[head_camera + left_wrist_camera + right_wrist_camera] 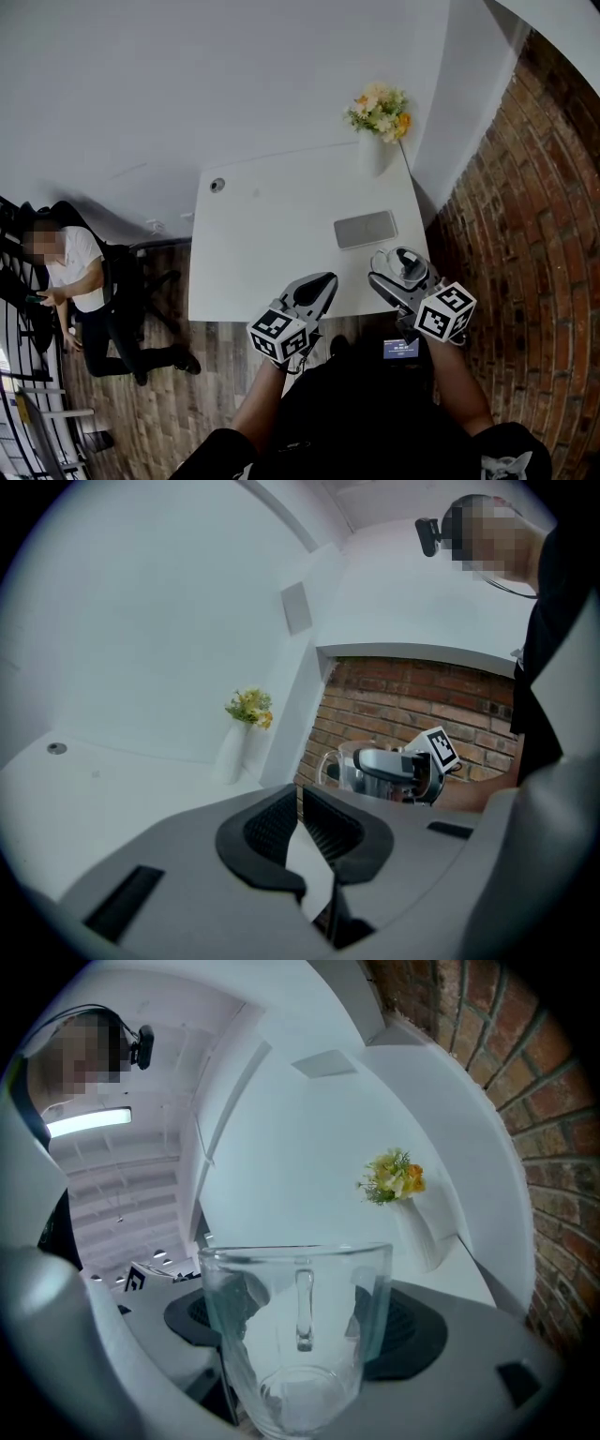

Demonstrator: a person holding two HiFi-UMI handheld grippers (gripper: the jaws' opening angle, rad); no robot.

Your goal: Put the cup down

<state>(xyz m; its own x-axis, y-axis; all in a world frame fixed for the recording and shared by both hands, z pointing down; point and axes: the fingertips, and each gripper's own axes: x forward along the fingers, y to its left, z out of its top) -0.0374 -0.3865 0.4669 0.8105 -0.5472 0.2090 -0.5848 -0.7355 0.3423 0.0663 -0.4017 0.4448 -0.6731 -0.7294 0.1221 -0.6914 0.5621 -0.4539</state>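
Observation:
A clear glass cup (pixel 298 1335) with a handle stands upright between the jaws of my right gripper (pixel 300 1321), which is shut on it. In the head view the cup (pixel 401 265) is held at the front right corner of the white table (pixel 272 234), with the right gripper (pixel 405 277) around it. The left gripper view shows the same cup (pixel 349 767) off to the right. My left gripper (pixel 314 292) hovers at the table's front edge; its jaws (pixel 300 832) are nearly together with nothing between them.
A white vase of yellow flowers (pixel 380 122) stands at the table's far right corner. A grey flat pad (pixel 366 229) lies just beyond the cup. A small round fitting (pixel 217 185) sits at the far left. A brick wall (pixel 525 244) runs along the right. A seated person (pixel 80 281) is at the left.

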